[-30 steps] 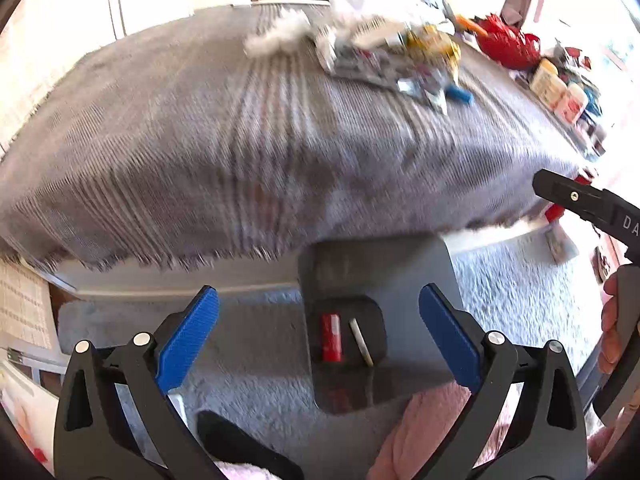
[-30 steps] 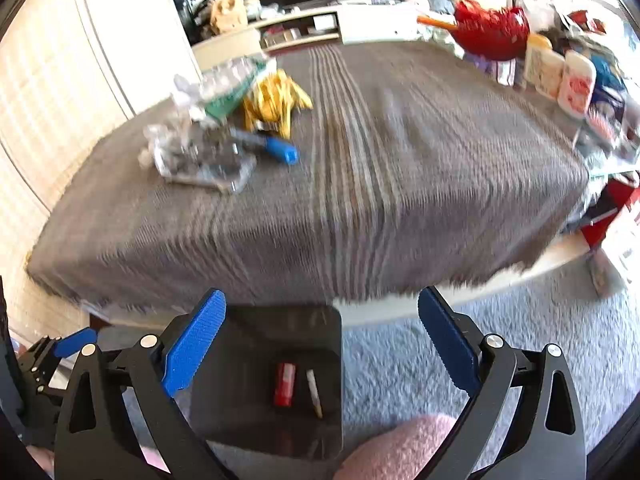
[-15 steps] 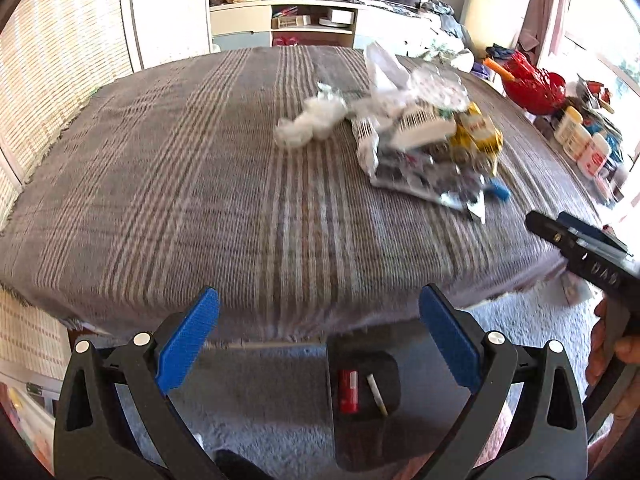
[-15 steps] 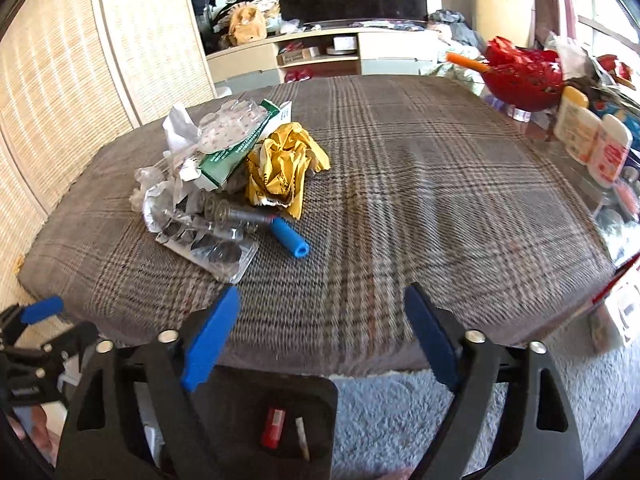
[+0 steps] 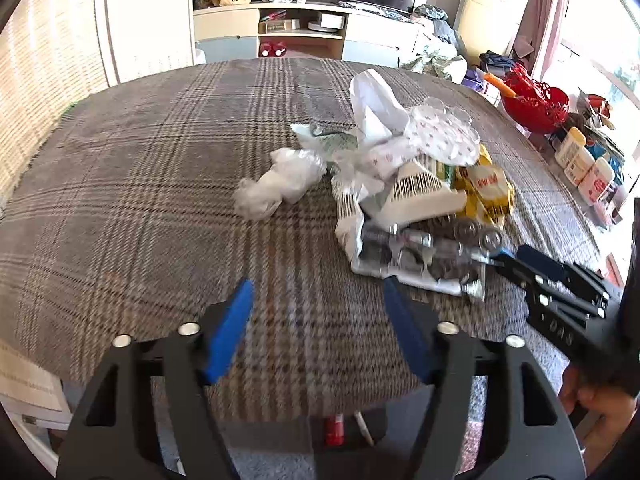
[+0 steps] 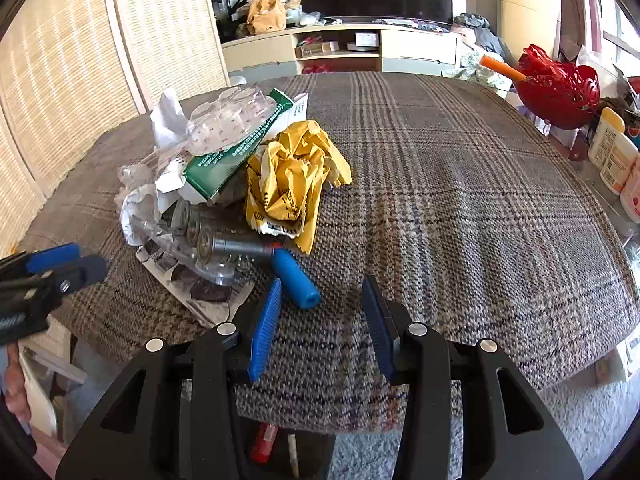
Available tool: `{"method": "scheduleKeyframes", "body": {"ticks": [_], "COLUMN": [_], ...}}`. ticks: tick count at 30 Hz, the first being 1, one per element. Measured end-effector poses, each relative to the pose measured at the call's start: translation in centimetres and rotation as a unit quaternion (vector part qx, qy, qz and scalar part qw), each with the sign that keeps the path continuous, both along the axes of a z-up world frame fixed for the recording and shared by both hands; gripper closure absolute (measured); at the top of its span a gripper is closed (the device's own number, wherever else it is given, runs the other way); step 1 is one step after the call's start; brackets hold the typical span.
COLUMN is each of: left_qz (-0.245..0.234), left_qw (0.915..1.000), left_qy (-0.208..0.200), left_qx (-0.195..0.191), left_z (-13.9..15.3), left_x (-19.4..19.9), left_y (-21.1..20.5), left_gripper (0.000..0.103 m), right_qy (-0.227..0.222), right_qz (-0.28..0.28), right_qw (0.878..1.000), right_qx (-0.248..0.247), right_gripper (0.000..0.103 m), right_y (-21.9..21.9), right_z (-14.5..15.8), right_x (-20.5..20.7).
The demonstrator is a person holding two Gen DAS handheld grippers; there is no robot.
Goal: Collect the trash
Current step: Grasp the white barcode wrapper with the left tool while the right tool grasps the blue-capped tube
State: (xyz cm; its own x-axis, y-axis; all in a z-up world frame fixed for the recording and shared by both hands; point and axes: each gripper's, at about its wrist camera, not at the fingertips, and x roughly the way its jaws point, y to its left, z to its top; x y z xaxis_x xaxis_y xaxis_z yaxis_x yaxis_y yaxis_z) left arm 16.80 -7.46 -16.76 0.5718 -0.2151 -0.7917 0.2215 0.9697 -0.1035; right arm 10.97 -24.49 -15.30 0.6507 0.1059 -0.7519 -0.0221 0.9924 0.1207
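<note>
Both grippers, left (image 5: 316, 328) and right (image 6: 320, 320), hover empty with fingers apart at the tabletop's (image 6: 460, 208) near edge, trash pile (image 6: 224, 192) uncollected far-left, only two bits in the bin (image 6: 316, 452) below.

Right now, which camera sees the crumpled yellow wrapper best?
The right wrist view: the yellow wrapper lies whole and unblocked beside the green carton. The left wrist view shows only part of it behind the white box.
</note>
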Motion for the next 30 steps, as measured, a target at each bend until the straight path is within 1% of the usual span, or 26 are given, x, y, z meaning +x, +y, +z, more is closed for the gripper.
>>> {"method": "scheduleKeyframes", "body": {"ticks": [3,6,8,10,11,13,14,15,17,22,30], "left_qz": [-0.002,-0.009,-0.015,-0.021,-0.024,-0.028,-0.028,-0.029,-0.028,-0.031,-0.032], "left_qw": [1.0,1.0,0.9999,0.9997,0.9996,0.9995,0.9995,0.9995,0.9996,0.9994,0.9991], "left_qy": [-0.002,0.001,0.001,0.003,0.006,0.008,0.008,0.008,0.006,-0.002,0.001], "left_qx": [0.0,0.0,0.008,0.01,0.011,0.012,0.011,0.009,0.007,0.016,0.029], "left_z": [-0.1,-0.4,-0.7,-0.9,-1.1,-1.3,-1.4,-1.4,-1.3,-1.0,-1.3], "left_x": [1.3,2.2,2.8,3.2,3.3,3.6,3.5,3.5,3.3,2.1,-1.1], "left_y": [-0.5,-0.8,-1.2,-1.4,-1.6,-1.7,-1.8,-1.7,-1.6,-1.6,-0.9], "left_gripper": [0.044,0.051,0.056,0.064,0.068,0.079,0.082,0.089,0.09,0.094,0.095], "right_qy": [-0.002,-0.005,-0.006,-0.007,-0.007,-0.007,-0.008,-0.008,-0.007,-0.004,0.011], "right_qz": [0.01,0.022,0.023,0.021,0.02,0.021,0.021,0.021,0.022,0.015,-0.004], "right_qw": [1.0,1.0,1.0,1.0,1.0,1.0,1.0,1.0,1.0,1.0,1.0], "right_qx": [0.001,0.007,0.008,0.007,0.008,0.008,0.007,0.008,0.009,0.015,0.014], "right_gripper": [0.063,0.064,0.072,0.08,0.081,0.083,0.085,0.086,0.089,0.089,0.089], "right_y": [0.5,0.9,0.9,0.9,0.8,0.8,0.8,0.8,0.8,0.4,0.0], "right_z": [-0.1,-0.2,-0.3,-0.3,-0.3,-0.4,-0.3,-0.4,-0.4,-0.4,-0.4], "right_x": [0.3,0.4,0.4,0.5,0.4,0.3,0.2,0.0,-0.4,-1.7,-4.1]}}
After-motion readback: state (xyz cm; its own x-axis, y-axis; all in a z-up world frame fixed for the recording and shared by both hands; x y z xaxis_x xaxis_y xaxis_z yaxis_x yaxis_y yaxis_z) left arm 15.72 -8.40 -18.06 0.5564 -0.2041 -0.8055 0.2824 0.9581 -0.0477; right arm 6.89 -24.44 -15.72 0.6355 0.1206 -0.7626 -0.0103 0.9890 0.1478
